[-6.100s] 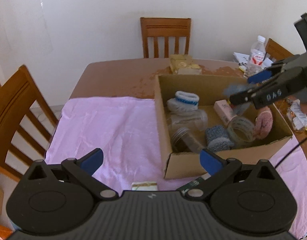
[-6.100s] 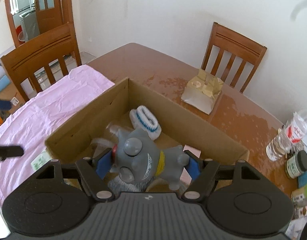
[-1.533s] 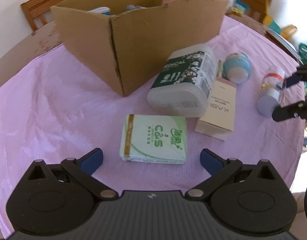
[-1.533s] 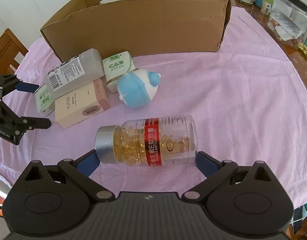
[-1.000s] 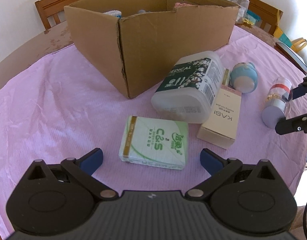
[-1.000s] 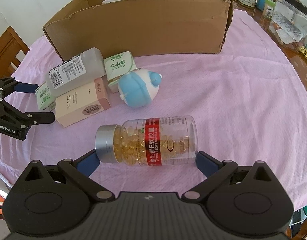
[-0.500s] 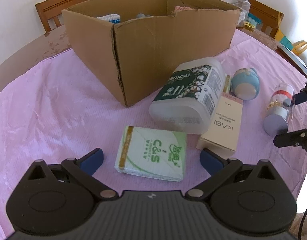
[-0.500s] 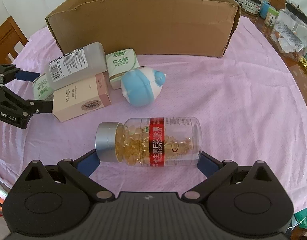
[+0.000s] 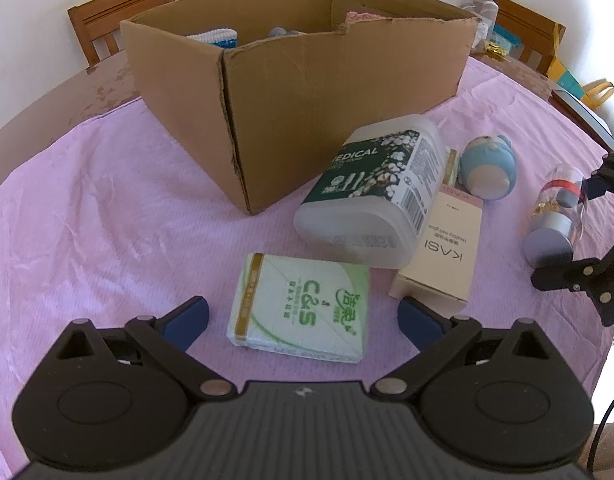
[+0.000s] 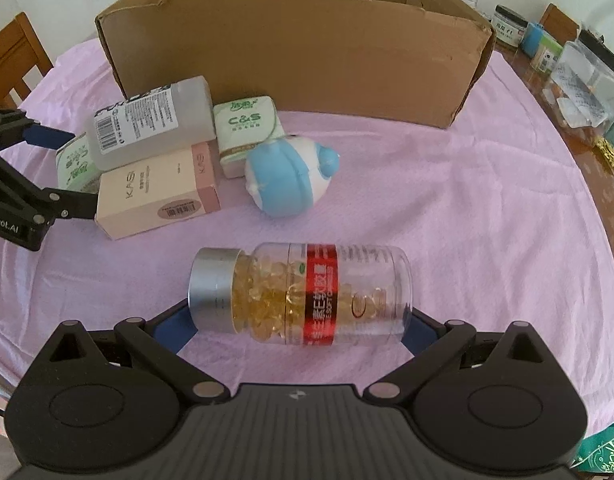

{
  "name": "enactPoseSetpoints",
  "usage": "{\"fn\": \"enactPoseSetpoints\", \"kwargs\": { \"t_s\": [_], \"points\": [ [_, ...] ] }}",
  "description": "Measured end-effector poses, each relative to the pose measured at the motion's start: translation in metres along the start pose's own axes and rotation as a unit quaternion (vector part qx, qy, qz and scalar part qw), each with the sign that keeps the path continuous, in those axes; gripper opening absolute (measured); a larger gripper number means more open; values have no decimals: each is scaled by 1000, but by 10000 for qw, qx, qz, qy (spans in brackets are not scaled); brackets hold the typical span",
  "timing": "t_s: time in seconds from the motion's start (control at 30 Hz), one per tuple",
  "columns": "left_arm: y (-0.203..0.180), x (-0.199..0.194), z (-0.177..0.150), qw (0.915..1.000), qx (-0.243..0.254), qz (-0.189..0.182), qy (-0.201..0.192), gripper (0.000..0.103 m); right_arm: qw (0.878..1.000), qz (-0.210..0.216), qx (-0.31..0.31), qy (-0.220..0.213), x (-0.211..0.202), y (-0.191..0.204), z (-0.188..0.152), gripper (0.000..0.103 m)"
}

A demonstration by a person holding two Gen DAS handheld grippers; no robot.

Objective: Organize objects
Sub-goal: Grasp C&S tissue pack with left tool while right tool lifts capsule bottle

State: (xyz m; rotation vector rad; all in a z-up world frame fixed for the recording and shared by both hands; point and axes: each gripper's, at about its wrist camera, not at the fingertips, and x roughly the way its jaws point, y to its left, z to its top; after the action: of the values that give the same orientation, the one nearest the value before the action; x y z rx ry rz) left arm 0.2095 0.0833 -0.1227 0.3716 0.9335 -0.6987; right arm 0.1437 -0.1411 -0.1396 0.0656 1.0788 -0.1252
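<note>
Clear plastic, capped in silver, the capsule bottle (image 10: 301, 294) is seen lying on its side on the pink cloth (image 10: 447, 200), framed by the spread right gripper (image 10: 299, 326); contact cannot be judged. The left gripper (image 9: 303, 316) is likewise held wide around a green tissue pack (image 9: 303, 306). Beyond these, a beige carton (image 9: 443, 254), a white medical bottle (image 9: 371, 196) and a blue toy (image 9: 487, 168) are found before the cardboard box (image 9: 307, 92).

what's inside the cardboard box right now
Over the rim of the cardboard box, the left wrist view shows a white and blue knitted item, something grey and a pink edge. The box walls hide the rest.
</note>
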Motion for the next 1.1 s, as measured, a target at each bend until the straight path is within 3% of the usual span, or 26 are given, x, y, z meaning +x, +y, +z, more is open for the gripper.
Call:
{"fn": "enactPoseSetpoints", "kwargs": {
  "t_s": [0.13, 0.37, 0.6, 1.1],
  "points": [
    [-1, 0, 1, 10000, -10, -6, -8, 98, 10000, -21, 31, -34, 2, 0, 2, 103],
    [-4, -2, 4, 9999, 115, -84, -44, 84, 10000, -52, 73, -12, 5, 1, 8, 103],
    [-5, -4, 6, 9999, 107, -68, -33, 69, 9999, -120, 48, 39, 0, 6, 11, 96],
    [4, -26, 15, 9999, -11, 69, 95, 67, 9994, 98, -329, 45, -23, 3, 29, 96]
  ]
}}
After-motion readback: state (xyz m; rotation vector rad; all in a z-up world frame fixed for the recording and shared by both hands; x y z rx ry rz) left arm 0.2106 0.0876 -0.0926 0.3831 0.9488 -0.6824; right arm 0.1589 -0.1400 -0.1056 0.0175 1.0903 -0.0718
